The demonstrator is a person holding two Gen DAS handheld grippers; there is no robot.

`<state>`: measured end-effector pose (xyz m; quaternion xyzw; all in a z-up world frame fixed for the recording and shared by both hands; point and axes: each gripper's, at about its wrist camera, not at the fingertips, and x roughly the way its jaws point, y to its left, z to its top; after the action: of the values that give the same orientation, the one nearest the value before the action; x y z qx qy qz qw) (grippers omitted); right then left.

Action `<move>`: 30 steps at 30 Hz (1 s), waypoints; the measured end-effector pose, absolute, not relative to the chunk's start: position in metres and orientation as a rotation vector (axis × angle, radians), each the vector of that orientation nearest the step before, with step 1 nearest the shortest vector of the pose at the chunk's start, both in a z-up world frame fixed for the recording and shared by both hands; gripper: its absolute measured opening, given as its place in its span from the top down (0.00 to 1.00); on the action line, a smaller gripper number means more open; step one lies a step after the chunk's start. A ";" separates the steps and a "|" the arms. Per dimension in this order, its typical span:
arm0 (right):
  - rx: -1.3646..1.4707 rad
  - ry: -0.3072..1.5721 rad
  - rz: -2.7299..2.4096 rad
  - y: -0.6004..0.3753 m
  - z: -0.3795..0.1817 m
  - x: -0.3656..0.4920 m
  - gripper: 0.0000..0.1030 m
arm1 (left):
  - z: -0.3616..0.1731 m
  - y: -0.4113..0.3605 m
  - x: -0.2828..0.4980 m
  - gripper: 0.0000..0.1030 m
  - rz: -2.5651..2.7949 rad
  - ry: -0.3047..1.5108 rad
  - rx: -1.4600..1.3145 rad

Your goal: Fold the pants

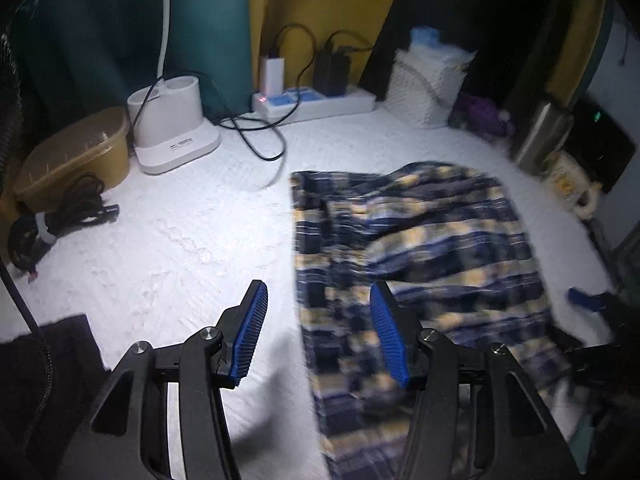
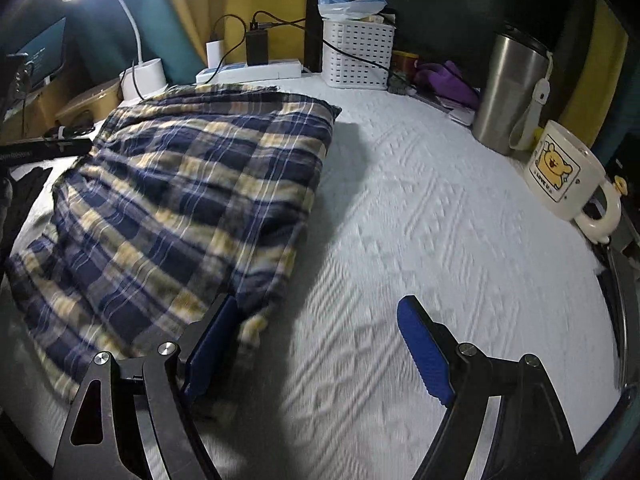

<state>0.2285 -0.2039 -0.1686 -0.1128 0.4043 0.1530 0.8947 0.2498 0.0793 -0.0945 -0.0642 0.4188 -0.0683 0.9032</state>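
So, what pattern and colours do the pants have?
The pants are plaid: dark blue and pale yellow with thin white lines. The right wrist view shows it best.

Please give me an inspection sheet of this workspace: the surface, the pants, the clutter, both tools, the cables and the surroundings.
Surface: white textured cloth, well lit.
Job's things: plaid pants lying folded over and rumpled, left of centre in the right wrist view.
Clutter: steel tumbler, bear mug, white basket, tan box.
Grippers: left tool open over the pants' edge; right tool open, nothing held.
Cables: black cords by the power strip; a coiled bundle.
Surroundings: yellow and teal backdrop, lamp base.
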 end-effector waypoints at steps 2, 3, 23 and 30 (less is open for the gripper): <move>-0.230 0.846 0.318 -0.205 -0.168 0.224 0.19 | -0.091 0.077 0.241 0.47 -0.170 0.856 -0.160; -0.230 0.847 0.317 -0.205 -0.168 0.223 0.19 | -0.092 0.075 0.236 0.47 -0.189 0.855 -0.171; -0.185 0.856 0.297 -0.210 -0.170 0.211 0.19 | -0.130 0.063 0.223 0.42 -0.202 0.956 -0.067; -0.180 0.858 0.291 -0.212 -0.166 0.211 0.19 | -0.116 0.064 0.221 0.42 -0.205 0.926 -0.074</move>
<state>0.2111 -0.2123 -0.1661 -0.0867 0.4141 0.1406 0.8951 0.2209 0.0641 -0.1161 -0.0354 0.4455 -0.0989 0.8891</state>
